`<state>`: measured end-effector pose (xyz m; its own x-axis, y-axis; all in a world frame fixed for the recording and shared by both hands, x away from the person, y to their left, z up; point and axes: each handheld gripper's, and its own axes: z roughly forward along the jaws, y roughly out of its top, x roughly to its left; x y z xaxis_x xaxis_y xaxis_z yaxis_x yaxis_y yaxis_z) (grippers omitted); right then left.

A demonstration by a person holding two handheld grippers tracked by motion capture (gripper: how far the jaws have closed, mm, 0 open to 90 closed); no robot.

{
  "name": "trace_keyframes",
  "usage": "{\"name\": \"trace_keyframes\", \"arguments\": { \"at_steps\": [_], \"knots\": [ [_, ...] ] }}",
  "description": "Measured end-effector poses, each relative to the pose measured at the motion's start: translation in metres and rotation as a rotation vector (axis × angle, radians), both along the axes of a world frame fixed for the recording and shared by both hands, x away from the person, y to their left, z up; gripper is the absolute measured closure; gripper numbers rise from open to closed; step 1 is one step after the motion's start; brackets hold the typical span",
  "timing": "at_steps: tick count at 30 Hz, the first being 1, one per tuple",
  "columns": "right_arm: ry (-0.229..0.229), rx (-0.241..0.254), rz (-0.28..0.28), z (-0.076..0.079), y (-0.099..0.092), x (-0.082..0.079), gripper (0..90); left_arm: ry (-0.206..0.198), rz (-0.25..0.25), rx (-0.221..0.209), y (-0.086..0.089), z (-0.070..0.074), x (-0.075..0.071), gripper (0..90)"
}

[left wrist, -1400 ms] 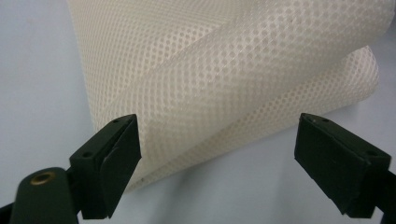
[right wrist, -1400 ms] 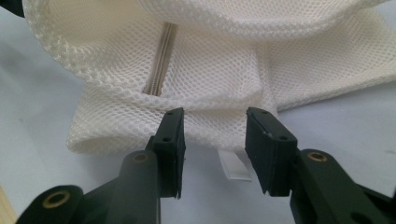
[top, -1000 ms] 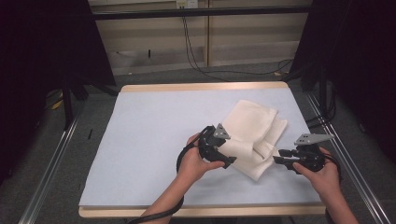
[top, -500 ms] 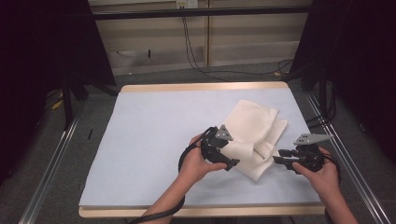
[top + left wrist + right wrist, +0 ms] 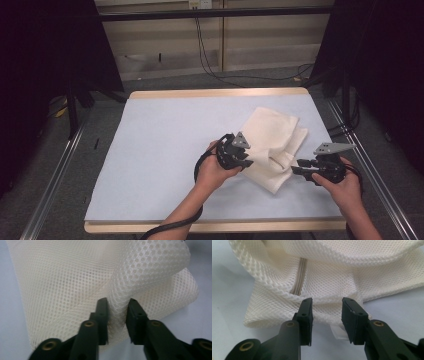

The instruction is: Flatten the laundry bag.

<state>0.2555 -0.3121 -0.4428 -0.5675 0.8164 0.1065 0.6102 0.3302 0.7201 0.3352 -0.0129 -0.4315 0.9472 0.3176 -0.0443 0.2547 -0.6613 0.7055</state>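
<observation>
Cream-white mesh bag [image 5: 272,145] with a fine honeycomb weave (a beige zipper strip [image 5: 298,277] runs along it); pale blue table cover [image 5: 165,150]; light wooden table edge [image 5: 215,93]; black grippers, left [image 5: 243,162] and right [image 5: 296,171], with grey top plates.

Mesh laundry bag [image 5: 272,145], cream-white, honeycomb weave, w/ zip; folded and rumpled, lying flat. One raised fold pinched btwn left jaws, near edge btwn right jaws.

A wooden-edged desk [image 5: 215,93] is carrying a pale blue sheet [image 5: 165,150] that is covering nearly its whole top. A folded white mesh bag [image 5: 272,145] is lying directly on the sheet, toward the right side.
</observation>
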Motion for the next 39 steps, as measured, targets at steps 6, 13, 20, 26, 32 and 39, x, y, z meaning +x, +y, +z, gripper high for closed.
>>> {"name": "trace_keyframes", "arguments": {
  "at_steps": [6,13,20,26,32,39],
  "knots": [
    [-0.012,0.000,0.004,0.000,-0.001,0.000,62.5,0.092,0.087,-0.107,0.015,0.001,0.008,84.7],
    [-0.037,0.010,0.020,-0.001,0.009,0.002,66.7,0.127,0.149,-0.154,0.032,0.006,0.012,85.0],
    [-0.023,-0.035,0.077,-0.006,0.022,0.004,68.5,0.138,0.194,-0.193,0.046,0.010,0.019,84.9],
    [-0.016,-0.053,0.083,-0.011,0.025,0.005,68.7,0.151,0.279,-0.239,0.069,0.013,0.029,84.9],
    [-0.018,-0.051,0.086,-0.010,0.024,0.005,68.3,0.152,0.353,-0.260,0.088,0.011,0.036,84.9],
    [-0.021,-0.048,0.081,-0.010,0.024,0.005,68.1,0.161,0.407,-0.271,0.101,0.008,0.043,84.9]
  ]
}}
